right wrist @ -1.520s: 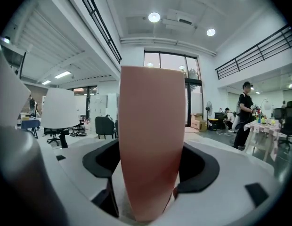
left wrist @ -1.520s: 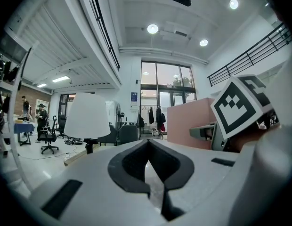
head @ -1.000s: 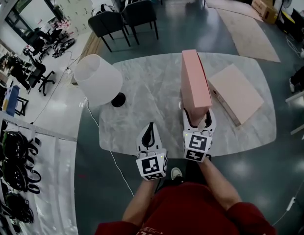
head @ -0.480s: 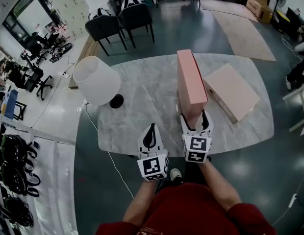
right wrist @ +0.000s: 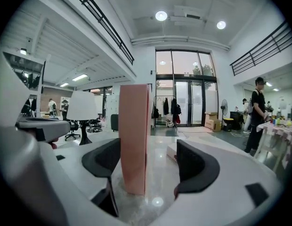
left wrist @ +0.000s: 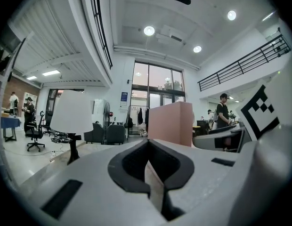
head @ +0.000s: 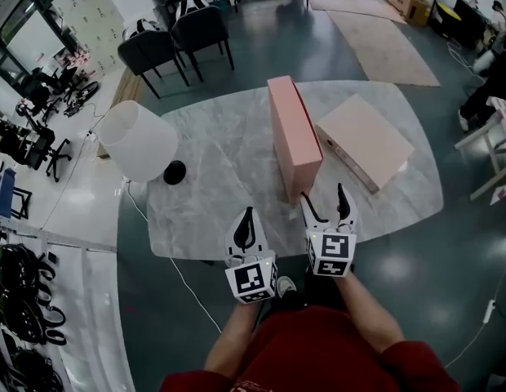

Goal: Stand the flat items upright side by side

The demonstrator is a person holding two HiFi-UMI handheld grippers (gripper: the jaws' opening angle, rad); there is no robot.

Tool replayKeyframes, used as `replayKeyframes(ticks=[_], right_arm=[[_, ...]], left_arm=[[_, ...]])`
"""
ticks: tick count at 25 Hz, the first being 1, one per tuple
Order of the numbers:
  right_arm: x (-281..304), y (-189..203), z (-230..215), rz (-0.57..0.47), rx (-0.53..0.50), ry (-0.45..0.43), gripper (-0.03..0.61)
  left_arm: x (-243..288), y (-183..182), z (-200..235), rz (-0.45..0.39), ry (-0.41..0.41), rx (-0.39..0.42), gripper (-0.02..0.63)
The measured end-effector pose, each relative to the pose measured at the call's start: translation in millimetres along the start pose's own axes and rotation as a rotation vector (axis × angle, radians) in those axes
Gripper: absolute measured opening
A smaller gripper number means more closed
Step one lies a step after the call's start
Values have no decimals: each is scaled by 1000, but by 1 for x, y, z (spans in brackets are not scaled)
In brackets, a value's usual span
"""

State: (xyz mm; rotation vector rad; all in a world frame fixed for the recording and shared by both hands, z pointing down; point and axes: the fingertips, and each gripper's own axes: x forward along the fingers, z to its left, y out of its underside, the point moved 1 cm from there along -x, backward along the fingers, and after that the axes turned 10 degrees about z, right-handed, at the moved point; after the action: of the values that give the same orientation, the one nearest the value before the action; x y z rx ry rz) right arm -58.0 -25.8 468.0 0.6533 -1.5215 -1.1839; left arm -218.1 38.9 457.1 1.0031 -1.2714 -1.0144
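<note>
A tall pink box (head: 292, 133) stands upright on its long edge in the middle of the marble table (head: 212, 137). In the right gripper view the same box (right wrist: 134, 140) rises just ahead of the jaws, touching neither. My right gripper (head: 325, 196) is open at the table's near edge, just short of the box's near end. A second pink box (head: 363, 140) lies flat to the right of the upright one. My left gripper (head: 248, 216) is shut with nothing in it, hanging at the near edge left of the right one. In the left gripper view the upright box (left wrist: 169, 124) shows ahead.
A white-shaded lamp (head: 139, 140) on a black base stands at the table's left edge, its cord running off to the floor. Two dark chairs (head: 175, 35) stand beyond the table. A seated person (head: 490, 88) is at the far right. A rug (head: 375, 23) lies behind.
The right gripper, which had the upright box's near end between its jaws, has drawn back toward me and stands apart from it. The box stays upright. The head camera has tilted.
</note>
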Motion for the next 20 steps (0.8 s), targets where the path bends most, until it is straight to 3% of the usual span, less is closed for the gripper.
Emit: replayKeyframes(ticks=[13,20], right_arm=[[-39,20,-151,5,64,108,348],[-53,32,-253,17,99,128,348]], left_arm=[[24,-15,-152,5,148,67,6],[55,-21,-242,32,170,73,6]])
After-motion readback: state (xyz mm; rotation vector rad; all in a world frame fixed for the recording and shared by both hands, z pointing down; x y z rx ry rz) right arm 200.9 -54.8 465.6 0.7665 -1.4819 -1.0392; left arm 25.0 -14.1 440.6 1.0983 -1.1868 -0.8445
